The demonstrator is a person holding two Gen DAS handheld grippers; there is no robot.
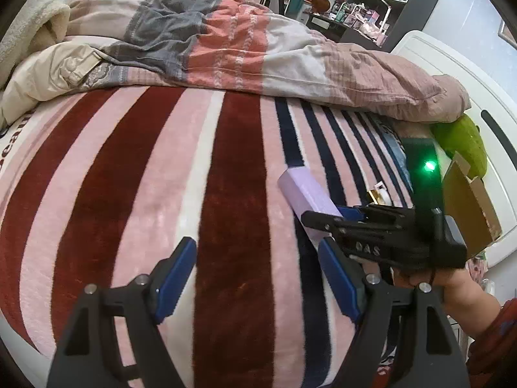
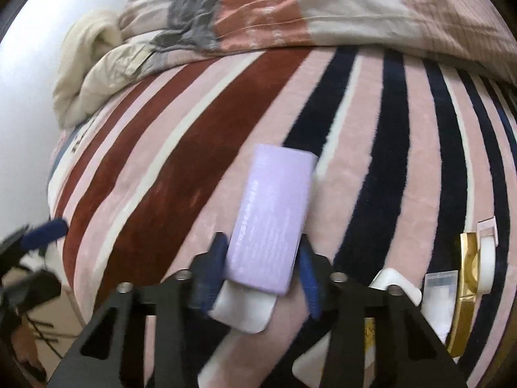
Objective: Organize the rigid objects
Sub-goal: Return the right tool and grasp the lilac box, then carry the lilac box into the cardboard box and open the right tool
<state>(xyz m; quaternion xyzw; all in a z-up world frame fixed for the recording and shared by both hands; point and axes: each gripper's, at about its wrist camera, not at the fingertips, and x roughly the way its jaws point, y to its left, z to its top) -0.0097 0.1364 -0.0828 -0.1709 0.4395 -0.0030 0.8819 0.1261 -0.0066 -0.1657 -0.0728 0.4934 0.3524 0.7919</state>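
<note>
Right gripper (image 2: 261, 265) has its blue pads set on either long side of the lilac box (image 2: 274, 213), pinching its near end, though motion blur leaves it uncertain how firmly they bite. Left gripper (image 1: 258, 271) hangs with its jaws wide apart and nothing between them, over the striped blanket (image 1: 129, 177), just left of the box. In the left wrist view the lilac box (image 1: 307, 197) points away to the far left, its far end seemingly just above the blanket. It looks like light, stiff card: easy to carry but liable to dent or slip, so a hold across the narrow width, closer to its middle, would probably steady it better. Under its near end lies a white box (image 2: 245, 310); to the right sits a gold box (image 2: 467, 291).
</note>
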